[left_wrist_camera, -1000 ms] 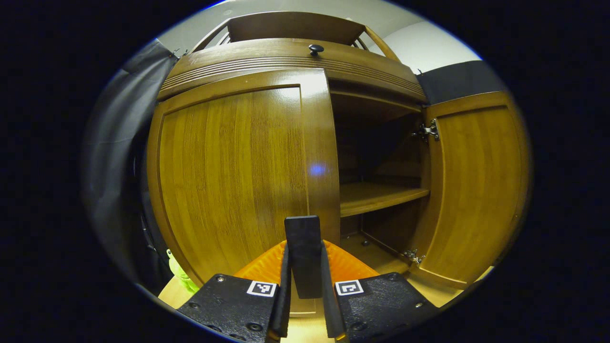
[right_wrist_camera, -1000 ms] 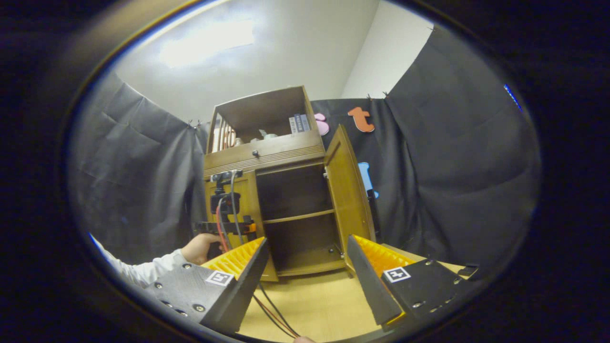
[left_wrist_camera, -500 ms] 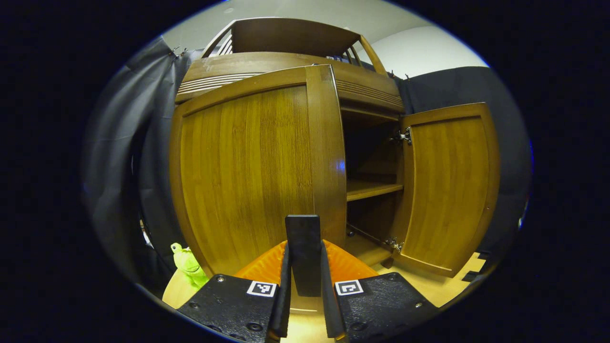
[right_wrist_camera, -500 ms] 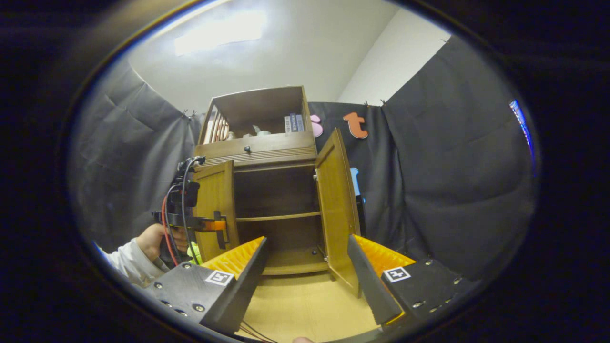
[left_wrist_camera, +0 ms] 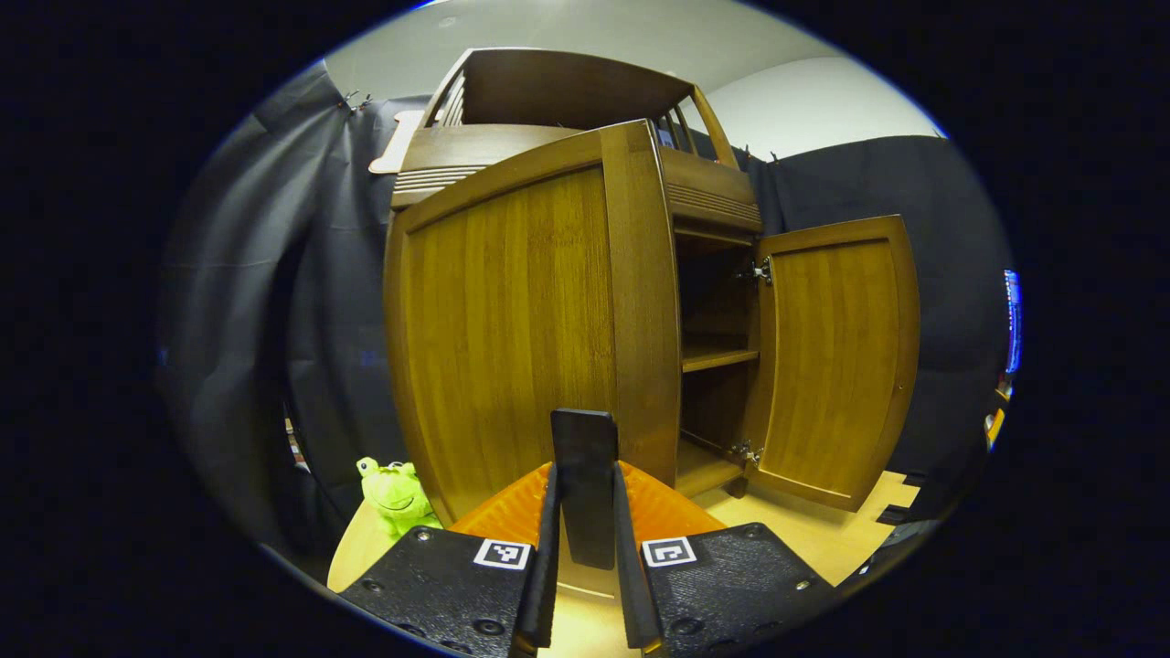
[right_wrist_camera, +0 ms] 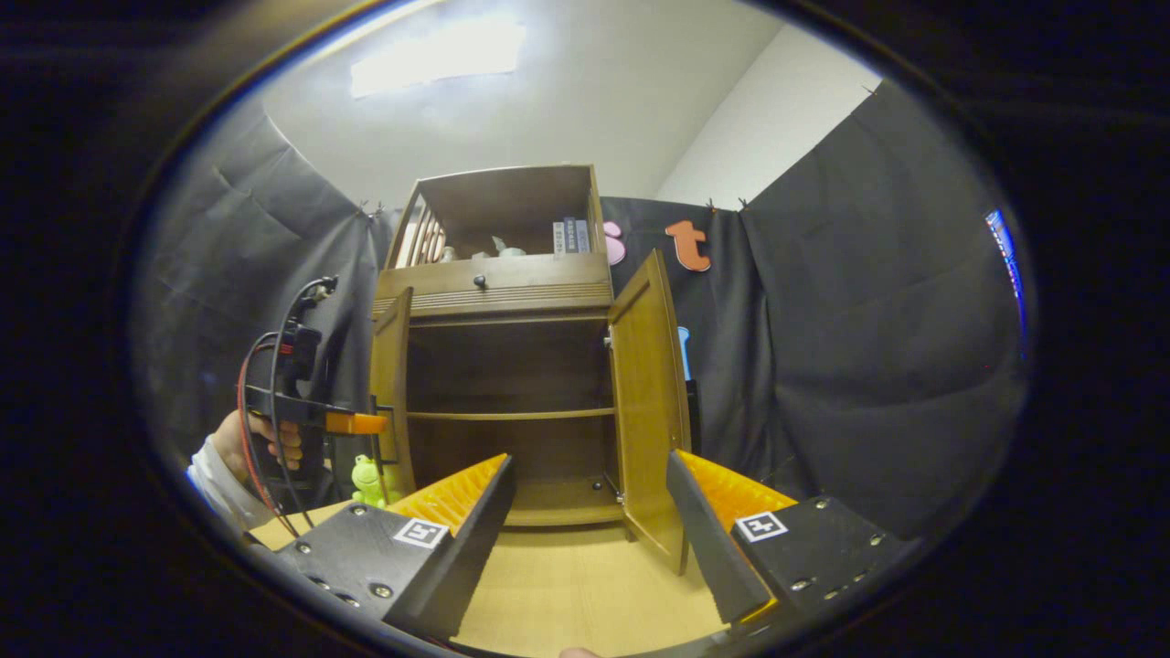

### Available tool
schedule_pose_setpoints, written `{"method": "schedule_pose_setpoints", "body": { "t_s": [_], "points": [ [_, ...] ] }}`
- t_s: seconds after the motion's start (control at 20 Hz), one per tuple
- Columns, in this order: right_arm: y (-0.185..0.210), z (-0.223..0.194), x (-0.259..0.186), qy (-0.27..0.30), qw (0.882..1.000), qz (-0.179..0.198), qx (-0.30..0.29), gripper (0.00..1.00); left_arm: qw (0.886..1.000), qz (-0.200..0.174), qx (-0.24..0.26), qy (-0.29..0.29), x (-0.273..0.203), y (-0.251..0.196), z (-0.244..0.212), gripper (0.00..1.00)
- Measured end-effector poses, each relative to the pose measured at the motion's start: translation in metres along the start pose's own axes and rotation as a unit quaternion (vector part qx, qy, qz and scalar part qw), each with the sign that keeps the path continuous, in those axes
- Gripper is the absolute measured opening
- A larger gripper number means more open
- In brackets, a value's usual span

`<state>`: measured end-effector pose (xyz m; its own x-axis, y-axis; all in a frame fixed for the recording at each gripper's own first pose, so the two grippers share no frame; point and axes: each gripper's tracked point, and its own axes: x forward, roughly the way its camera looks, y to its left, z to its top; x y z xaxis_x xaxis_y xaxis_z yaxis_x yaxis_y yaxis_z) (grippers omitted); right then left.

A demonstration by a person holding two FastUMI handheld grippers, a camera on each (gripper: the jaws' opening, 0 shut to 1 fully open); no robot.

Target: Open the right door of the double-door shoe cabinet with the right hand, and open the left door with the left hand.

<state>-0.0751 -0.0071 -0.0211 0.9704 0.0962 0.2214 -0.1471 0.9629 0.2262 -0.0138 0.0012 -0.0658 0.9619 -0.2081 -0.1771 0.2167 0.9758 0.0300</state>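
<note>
Shoe cabinet (right_wrist_camera: 498,384) at the far wall, both doors swung out. Right door (right_wrist_camera: 647,402) wide open, well away from its frame. Left door (left_wrist_camera: 521,320) out too, its handle (left_wrist_camera: 585,484) pinched flat between the left gripper's (left_wrist_camera: 585,548) fingers. Maybe a bit more swing left to go there. Right gripper (right_wrist_camera: 590,521) spread wide, holding nothing, back near the floor. Green frog toy (left_wrist_camera: 395,493) just left of the cabinet. Looks almost done.
</note>
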Motion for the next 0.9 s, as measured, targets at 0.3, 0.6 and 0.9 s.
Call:
{"method": "schedule_pose_setpoints", "body": {
  "t_s": [0.3, 0.6, 0.9],
  "points": [
    [0.000, -0.003, 0.002, 0.006, 1.000, -0.006, 0.004, 0.98, 0.999, 0.033, 0.012, -0.005, -0.025, 0.018, -0.002, 0.30],
    [0.004, -0.003, 0.004, 0.011, 1.000, 0.009, -0.007, 0.94, 0.998, 0.061, 0.024, 0.001, -0.042, 0.030, -0.011, 0.25],
    [0.007, -0.010, 0.009, 0.021, 1.000, 0.018, -0.007, 0.98, 0.997, 0.071, 0.014, -0.005, -0.060, 0.049, -0.010, 0.20]
  ]
}}
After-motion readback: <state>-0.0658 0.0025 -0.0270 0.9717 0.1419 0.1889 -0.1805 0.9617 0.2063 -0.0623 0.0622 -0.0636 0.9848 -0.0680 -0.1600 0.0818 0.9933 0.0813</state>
